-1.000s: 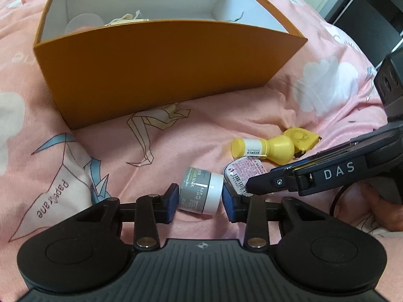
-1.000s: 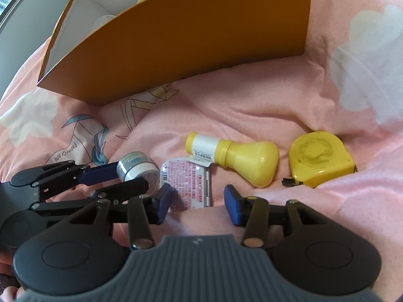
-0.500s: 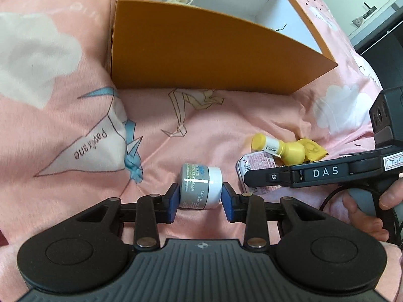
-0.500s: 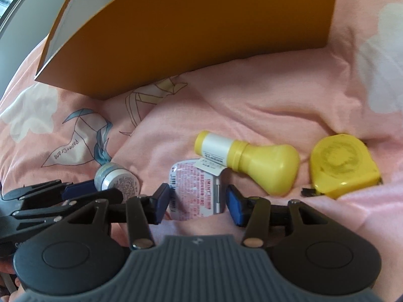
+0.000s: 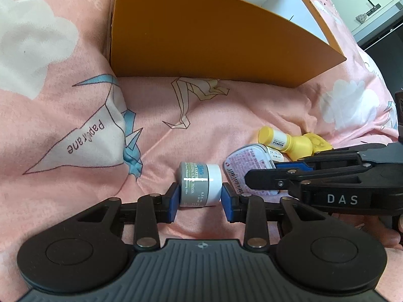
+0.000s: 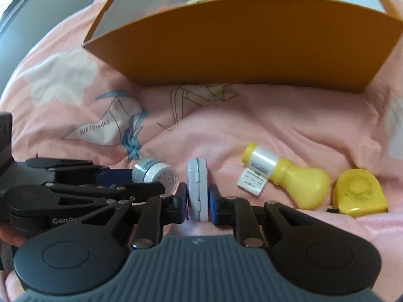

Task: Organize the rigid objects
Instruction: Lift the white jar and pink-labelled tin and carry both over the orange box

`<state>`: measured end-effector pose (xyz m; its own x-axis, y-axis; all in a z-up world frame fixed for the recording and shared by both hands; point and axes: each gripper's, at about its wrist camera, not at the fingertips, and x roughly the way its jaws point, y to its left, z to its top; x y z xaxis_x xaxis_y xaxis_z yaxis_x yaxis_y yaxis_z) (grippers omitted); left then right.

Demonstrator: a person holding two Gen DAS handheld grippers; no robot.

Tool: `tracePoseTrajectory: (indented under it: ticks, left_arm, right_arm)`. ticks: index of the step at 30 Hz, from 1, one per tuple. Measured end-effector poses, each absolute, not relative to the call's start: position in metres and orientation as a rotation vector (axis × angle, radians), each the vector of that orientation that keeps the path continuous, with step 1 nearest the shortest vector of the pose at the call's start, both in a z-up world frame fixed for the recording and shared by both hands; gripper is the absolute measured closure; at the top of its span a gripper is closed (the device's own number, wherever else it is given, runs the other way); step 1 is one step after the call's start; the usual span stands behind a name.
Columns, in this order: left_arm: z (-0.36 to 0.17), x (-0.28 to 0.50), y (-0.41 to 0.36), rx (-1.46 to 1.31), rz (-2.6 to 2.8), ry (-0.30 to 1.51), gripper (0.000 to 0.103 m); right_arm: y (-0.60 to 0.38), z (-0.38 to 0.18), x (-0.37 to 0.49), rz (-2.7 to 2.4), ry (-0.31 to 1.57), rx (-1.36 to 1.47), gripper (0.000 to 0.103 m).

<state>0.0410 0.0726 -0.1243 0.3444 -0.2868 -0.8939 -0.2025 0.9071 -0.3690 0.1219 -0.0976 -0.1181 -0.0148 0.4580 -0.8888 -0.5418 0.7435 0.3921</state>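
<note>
**Both grippers clamped on small containers beside the orange box**

From my left camera I see the left gripper squeezed onto a small grey jar with a white lid, lying on its side, one blue pad against the base and the other against the lid. My right gripper pinches a flat white tin turned up on its edge, pads pressed to both faces. The two grippers sit just beside each other on the pink bedspread. To the right of the tin lie a yellow bottle on its side and, touching its base, a yellow tape measure. Beyond them stands the open orange box, with some pale items inside that I cannot identify.
</note>
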Motion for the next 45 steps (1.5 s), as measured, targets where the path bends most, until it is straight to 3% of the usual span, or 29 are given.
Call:
tracePoseTrajectory:
  ticks: [6, 20, 45]
  left_arm:
    - [-0.128, 0.043, 0.073, -0.464, -0.050, 1.239, 0.065]
    - [-0.089, 0.038, 0.072, -0.401, -0.043, 1.117, 0.066]
    - [0.037, 0.097, 0.084, -0.315, -0.138, 0.818, 0.066]
  right_arm:
    - [-0.096, -0.131, 0.127, 0.794, 1.417, -0.038, 0.086]
    - [-0.130, -0.089, 0.138, 0.753, 1.289, 0.038, 0.086]
    - [-0.135, 0.042, 0.178, 0.789, 0.906, -0.010, 0.086]
